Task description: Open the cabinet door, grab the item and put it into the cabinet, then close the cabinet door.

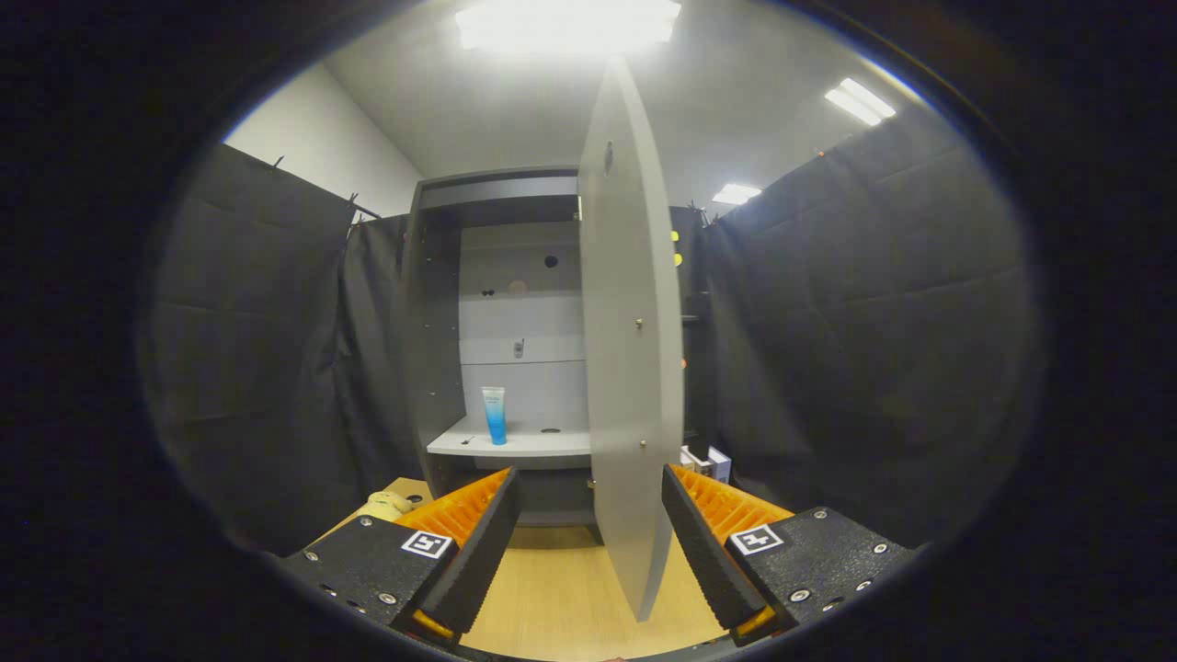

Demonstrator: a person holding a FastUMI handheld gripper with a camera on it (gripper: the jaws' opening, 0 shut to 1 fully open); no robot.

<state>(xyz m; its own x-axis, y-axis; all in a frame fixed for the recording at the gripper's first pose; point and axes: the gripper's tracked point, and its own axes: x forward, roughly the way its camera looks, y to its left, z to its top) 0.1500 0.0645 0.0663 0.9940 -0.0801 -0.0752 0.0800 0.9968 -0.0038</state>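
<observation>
Now the gripper [588,515] is spread wide, empty, with the open cabinet door [630,349] edge-on between its fingers. A tube [495,415] stands on the shelf [515,444] inside. To close, push the door's face steadily, not its edge.

Cabinet shelf [529,445] carried a blue tube [495,415] standing upright near its left edge; wooden table [561,588] carried the cabinet [432,303], a yellowish soft item [386,504] at its left edge.

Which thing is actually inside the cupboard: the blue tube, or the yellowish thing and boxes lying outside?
The blue tube: it stands upright on the cabinet shelf, beyond the open gripper. The yellowish item and boxes sit outside, lower down.
</observation>
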